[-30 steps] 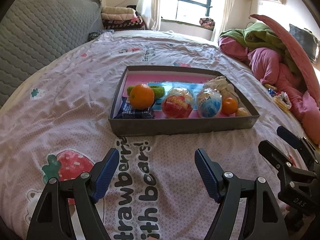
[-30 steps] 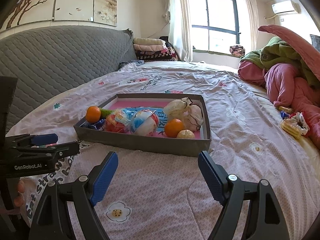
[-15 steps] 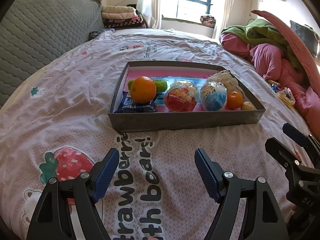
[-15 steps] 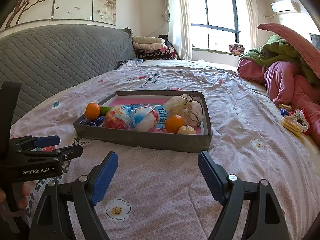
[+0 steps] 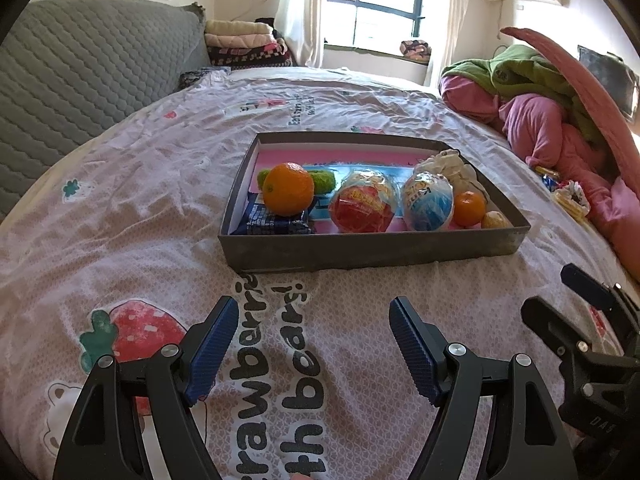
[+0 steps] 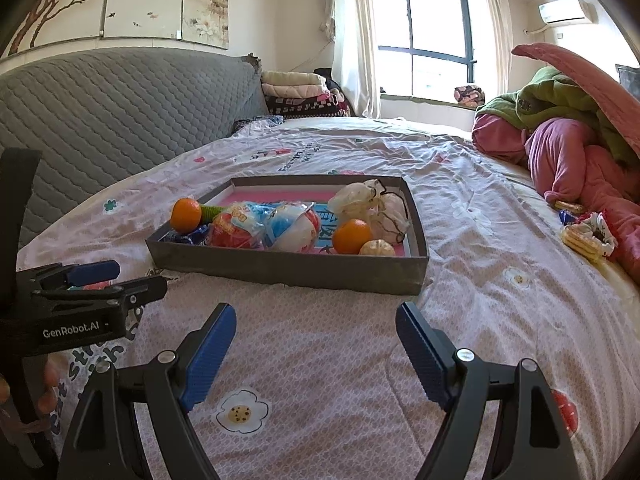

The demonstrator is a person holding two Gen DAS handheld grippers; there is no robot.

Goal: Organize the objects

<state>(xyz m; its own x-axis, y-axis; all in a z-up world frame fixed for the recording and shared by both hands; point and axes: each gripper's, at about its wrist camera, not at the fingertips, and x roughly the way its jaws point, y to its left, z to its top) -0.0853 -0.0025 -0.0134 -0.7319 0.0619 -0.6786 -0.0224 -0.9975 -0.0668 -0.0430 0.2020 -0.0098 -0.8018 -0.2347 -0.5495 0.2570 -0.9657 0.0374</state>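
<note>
Left wrist view: we are holding the left gripper (image 5: 310,340) released and empty above the bed (image 5: 120,200), just short of the gray tray (image 5: 360,250). We are holding the right gripper (image 6: 316,350) likewise released, nothing between its pads. Both are standing apart from the tray.

We are finding the task's things already inside the tray: a large orange (image 5: 288,194) resting on a blue packet (image 5: 276,222), a red wrapped ball (image 5: 362,208), a blue wrapped ball (image 5: 428,202), a small orange (image 5: 468,209) and a white bag (image 6: 372,208). Snack wrappers (image 6: 586,236) are lying loose on the bed beside the pink blanket (image 6: 568,164), well apart from the tray.

We are judging these risks: the large orange is sitting high on the packet and could roll if nudged; the soft, wrinkled sheet could let the tray tip under a downward push; the glossy wrappers could slip from the pads.

We are noting a quilted gray headboard (image 6: 100,120), folded linens (image 6: 300,96) near the window (image 6: 424,40), and strong daylight.
</note>
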